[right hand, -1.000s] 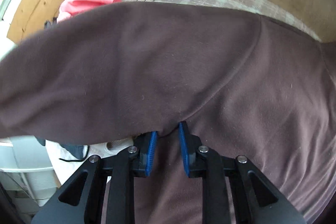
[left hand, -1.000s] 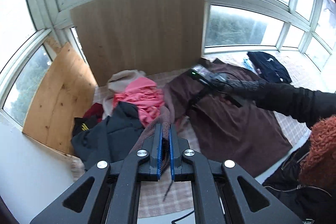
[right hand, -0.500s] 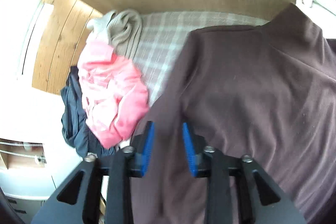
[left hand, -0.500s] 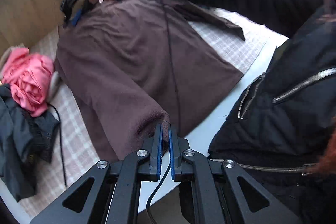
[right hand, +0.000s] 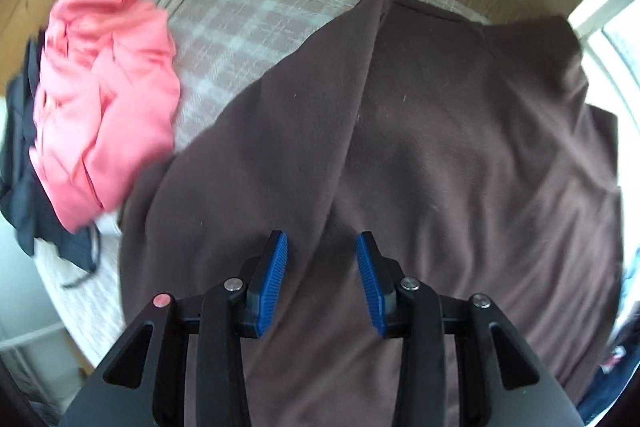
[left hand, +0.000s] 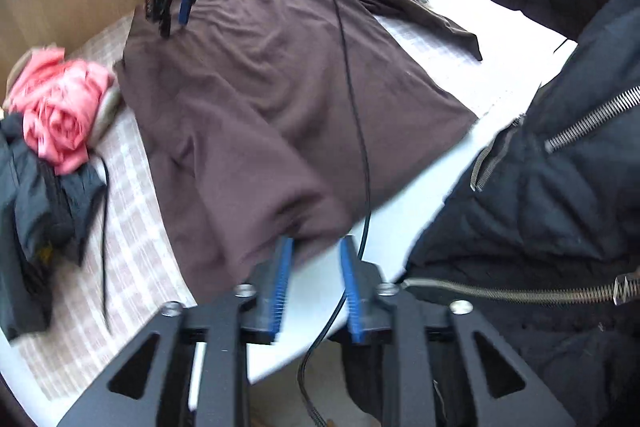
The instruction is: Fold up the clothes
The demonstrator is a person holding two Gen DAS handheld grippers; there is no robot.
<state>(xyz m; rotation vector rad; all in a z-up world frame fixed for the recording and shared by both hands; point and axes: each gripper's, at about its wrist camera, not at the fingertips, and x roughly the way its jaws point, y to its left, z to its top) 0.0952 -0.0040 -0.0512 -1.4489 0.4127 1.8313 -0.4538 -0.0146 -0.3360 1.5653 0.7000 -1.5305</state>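
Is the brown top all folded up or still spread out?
Partly folded: the brown top has one sleeve laid across it, the rest spread flat.

I see the brown garment [left hand: 280,99] spread mostly flat on the checked cloth [left hand: 132,259], one sleeve folded across its body, a corner hanging past the cloth's near edge. The crumpled pink garment [right hand: 108,99] lies beside it on that cloth.

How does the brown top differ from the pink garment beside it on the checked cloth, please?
The brown top lies spread out nearly flat; the pink garment is bunched in a crumpled heap. The brown top covers far more of the cloth than the pink garment. Both rest on the checked cloth.
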